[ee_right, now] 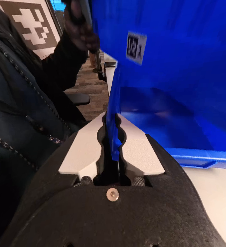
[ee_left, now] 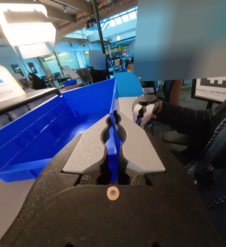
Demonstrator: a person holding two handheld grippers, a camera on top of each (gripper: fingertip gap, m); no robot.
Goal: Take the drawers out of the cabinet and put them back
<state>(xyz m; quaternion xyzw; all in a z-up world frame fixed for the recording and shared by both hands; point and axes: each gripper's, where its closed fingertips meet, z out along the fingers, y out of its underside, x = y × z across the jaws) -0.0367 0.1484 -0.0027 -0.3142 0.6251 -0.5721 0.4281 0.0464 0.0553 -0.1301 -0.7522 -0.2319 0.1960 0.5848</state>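
Left tool (ee_left: pixel 114 120): clenched on the blue drawer's (ee_left: pixel 45 127) thin wall
Right tool (ee_right: pixel 110 120): clamped on another edge
Drawer: out, above the pale surface (ee_right: pixel 209 193)
Cabinet (ee_left: pixel 23 98): just behind
Remaining, likely: sliding it back in

My left gripper (ee_left: pixel 114 117) and right gripper (ee_right: pixel 111 117): pale grey wedge fingers (ee_left: pixel 88 144) with wavy black pads, black grainy bodies, one silver hex screw (ee_left: pixel 113 193) each. Person wears a black sleeve (ee_left: pixel 183 120) and dark stitched jacket (ee_right: pixel 16 106).
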